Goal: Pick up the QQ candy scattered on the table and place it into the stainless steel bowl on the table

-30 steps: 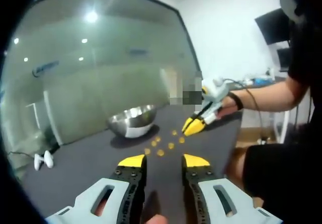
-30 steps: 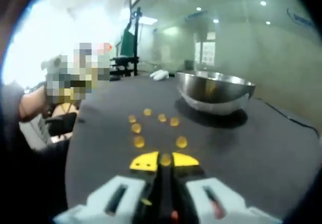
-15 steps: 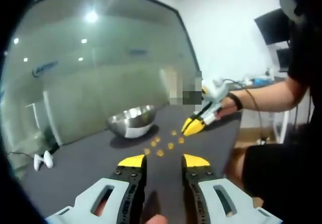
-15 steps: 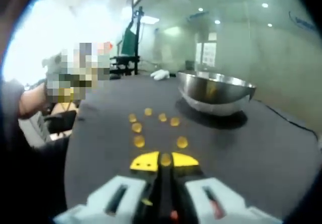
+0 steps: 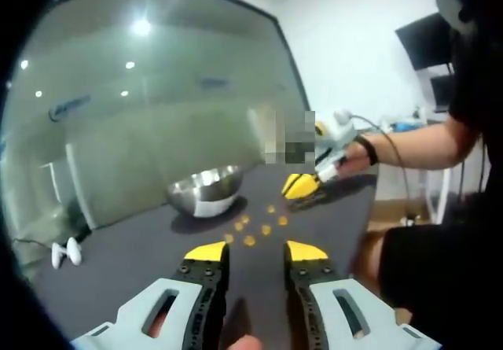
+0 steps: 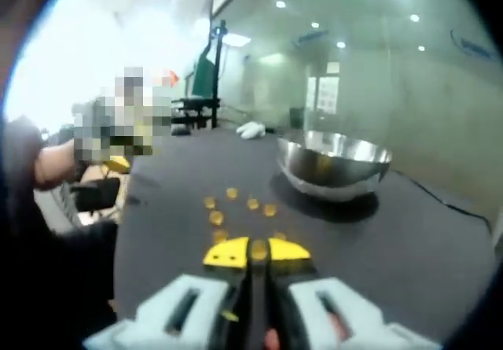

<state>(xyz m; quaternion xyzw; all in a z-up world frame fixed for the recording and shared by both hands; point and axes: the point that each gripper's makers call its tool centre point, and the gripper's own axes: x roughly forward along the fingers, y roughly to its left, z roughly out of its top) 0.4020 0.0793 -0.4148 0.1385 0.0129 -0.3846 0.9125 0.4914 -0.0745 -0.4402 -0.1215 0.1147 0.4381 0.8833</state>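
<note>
Left gripper [image 5: 255, 249]: jaws parted, nothing between the yellow tips. Beyond them, toward 12 o'clock, loose QQ candies [image 5: 250, 241] lie on the dark table [image 5: 126, 263]. Right gripper [image 6: 257, 250]: jaws closed on one QQ candy [image 6: 258, 248], apparently pinched at the tips; blur limits certainty. In the left gripper view it appears at 1 o'clock, raised above the table. Stainless steel bowl [image 6: 334, 164]: upright on the table, past the candies, at 1 o'clock in the right gripper view.
</note>
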